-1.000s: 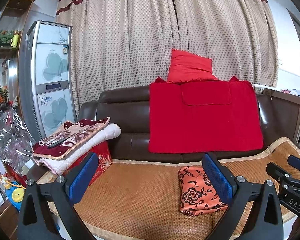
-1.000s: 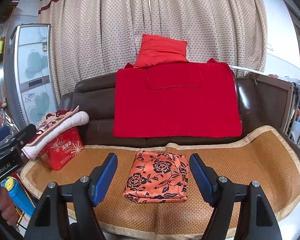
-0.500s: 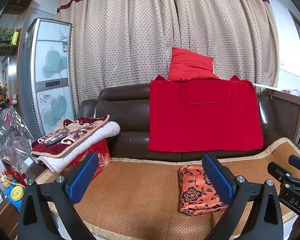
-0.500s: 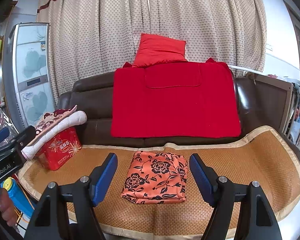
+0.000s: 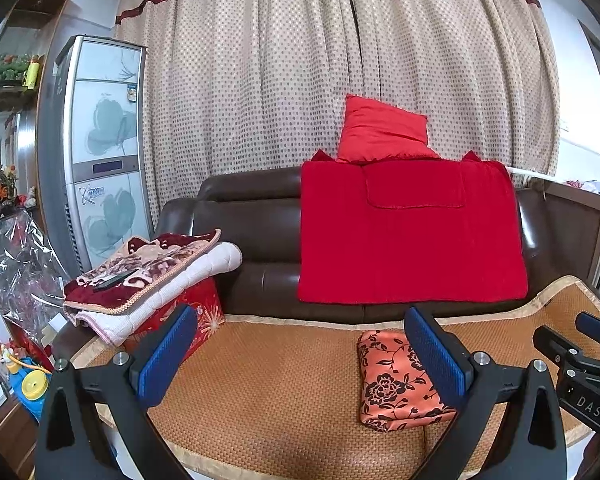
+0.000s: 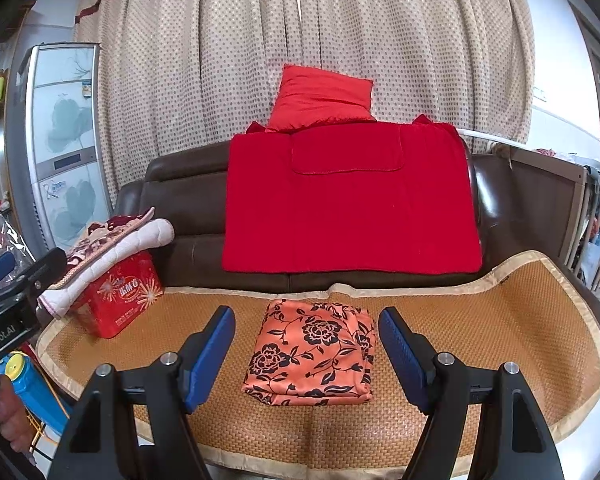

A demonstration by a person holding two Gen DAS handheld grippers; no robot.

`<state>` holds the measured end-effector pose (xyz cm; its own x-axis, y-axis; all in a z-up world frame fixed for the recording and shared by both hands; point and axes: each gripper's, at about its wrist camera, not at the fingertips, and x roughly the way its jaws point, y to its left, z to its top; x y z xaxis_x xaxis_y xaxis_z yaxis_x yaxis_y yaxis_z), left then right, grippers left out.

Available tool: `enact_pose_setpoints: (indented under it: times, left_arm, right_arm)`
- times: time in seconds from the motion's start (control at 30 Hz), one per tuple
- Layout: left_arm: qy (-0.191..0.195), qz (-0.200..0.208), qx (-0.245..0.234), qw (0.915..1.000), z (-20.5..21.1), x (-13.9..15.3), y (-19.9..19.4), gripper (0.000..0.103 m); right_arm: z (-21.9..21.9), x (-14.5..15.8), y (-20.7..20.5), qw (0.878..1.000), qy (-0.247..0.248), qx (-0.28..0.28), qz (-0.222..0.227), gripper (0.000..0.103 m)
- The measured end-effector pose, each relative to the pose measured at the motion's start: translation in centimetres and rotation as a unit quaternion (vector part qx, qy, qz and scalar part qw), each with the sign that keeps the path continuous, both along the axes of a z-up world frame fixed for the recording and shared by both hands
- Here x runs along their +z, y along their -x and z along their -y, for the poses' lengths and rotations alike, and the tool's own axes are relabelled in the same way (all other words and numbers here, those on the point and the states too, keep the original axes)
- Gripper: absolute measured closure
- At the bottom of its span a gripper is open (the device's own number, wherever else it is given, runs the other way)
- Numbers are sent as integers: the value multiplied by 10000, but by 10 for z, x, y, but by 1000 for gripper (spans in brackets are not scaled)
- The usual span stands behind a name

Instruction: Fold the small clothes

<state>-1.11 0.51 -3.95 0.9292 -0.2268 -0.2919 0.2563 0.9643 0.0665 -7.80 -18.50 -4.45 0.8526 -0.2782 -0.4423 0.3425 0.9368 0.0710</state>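
A folded orange garment with black flowers lies flat on the woven sofa mat. My right gripper is open and empty, held back from the sofa, with the garment showing between its blue pads. My left gripper is open and empty, further left over the mat; the garment sits partly behind its right finger. Neither gripper touches the garment.
A red blanket and a red pillow cover the brown sofa back. A red box under stacked blankets stands at the mat's left end. A tall cabinet and curtains stand behind. A cot is at the right.
Both grippers have drawn back and tilted up a little, so the sofa sits slightly lower in both views. The garment has not moved. The jaws stay open.
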Motion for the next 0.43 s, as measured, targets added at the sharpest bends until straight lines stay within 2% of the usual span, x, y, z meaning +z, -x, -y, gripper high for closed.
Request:
enact_pose_setpoints:
  times: [0.43]
  left_arm:
    - [-199, -286, 47, 9994, 23, -23, -36, 0]
  right_arm:
    - [30, -25, -38, 9994, -173, -25, -294, 25]
